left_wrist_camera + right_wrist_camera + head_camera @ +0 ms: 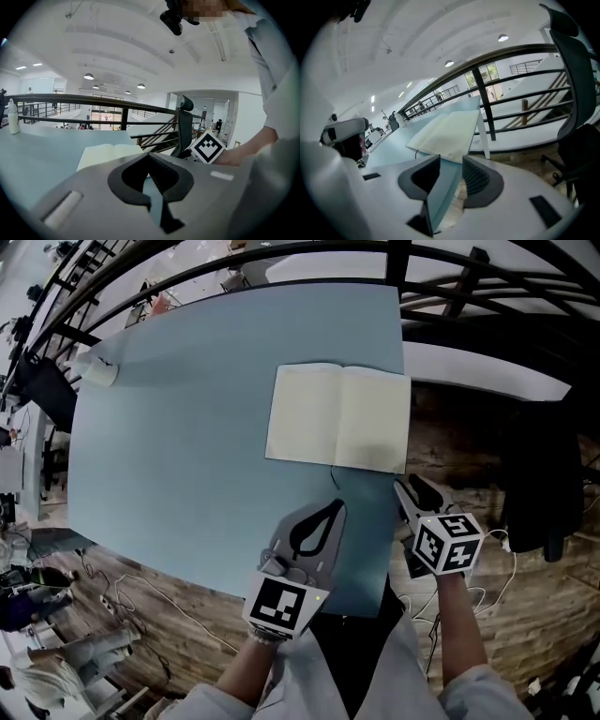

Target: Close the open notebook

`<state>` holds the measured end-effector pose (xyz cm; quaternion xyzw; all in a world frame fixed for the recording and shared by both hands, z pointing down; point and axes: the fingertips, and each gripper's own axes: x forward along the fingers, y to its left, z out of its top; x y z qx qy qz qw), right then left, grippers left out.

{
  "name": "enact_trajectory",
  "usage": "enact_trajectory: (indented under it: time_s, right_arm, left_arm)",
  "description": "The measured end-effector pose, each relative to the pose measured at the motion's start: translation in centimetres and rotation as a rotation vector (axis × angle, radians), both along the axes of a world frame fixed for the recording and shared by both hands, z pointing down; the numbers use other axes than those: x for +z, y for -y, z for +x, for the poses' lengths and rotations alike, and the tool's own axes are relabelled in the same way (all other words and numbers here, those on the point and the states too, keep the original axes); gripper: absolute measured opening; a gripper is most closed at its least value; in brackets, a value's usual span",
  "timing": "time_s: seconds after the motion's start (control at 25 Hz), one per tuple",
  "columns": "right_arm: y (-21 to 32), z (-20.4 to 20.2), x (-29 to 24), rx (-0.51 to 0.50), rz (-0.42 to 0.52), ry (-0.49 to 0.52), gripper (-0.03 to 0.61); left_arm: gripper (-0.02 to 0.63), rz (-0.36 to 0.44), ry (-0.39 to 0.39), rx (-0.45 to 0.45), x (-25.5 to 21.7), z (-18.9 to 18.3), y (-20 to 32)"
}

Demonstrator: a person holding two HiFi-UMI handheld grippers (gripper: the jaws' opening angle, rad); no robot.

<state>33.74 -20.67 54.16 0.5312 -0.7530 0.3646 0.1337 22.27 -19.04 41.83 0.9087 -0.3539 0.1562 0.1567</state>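
The open notebook (337, 418) lies flat with cream pages up, at the far right of the light blue table (187, 456); its right page reaches the table's right edge. It also shows in the left gripper view (105, 152) and the right gripper view (447, 131). My left gripper (336, 506) hovers over the table just in front of the notebook, its tips meeting, nothing held. My right gripper (412, 487) stands open at the table's right edge, near the notebook's near right corner, with only the table edge showing between its fingers (451, 159).
A white bottle (97, 369) stands at the table's far left corner. A black railing (281, 259) runs behind the table. A dark office chair (536, 486) stands on the wooden floor to the right, close to my right gripper. Cables lie on the floor.
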Motion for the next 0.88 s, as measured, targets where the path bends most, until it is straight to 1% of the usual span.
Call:
enact_trajectory:
  time_s: [0.2, 0.36, 0.48, 0.6, 0.72, 0.8, 0.88]
  right_arm:
    - [0.7, 0.3, 1.4, 0.016, -0.036, 0.038, 0.121]
    - [1.3, 0.3, 2.1, 0.036, -0.059, 0.111, 0.124]
    - [1.4, 0.5, 2.6, 0.049, -0.074, 0.139, 0.124]
    - [1.2, 0.6, 3.0, 0.048, -0.086, 0.140, 0.124]
    - [1.2, 0.6, 3.1, 0.053, -0.092, 0.149, 0.103]
    - [1.2, 0.5, 3.1, 0.041, -0.085, 0.120, 0.088]
    - [1.4, 0.3, 3.0, 0.030, -0.074, 0.093, 0.087]
  left_arm:
    - [0.005, -0.013, 0.009, -0.011, 0.8, 0.0, 0.1]
    - [0.005, -0.018, 0.013, -0.022, 1.2, -0.2, 0.6]
    - [0.005, -0.018, 0.015, -0.031, 1.4, -0.3, 0.7]
    - [0.005, -0.022, 0.022, -0.037, 1.4, -0.3, 0.6]
    - [0.005, -0.023, 0.021, -0.041, 1.3, -0.3, 0.5]
    - [0.005, -0.022, 0.017, -0.044, 1.2, -0.3, 0.5]
    - [0.005, -0.019, 0.015, -0.048, 1.1, -0.4, 0.6]
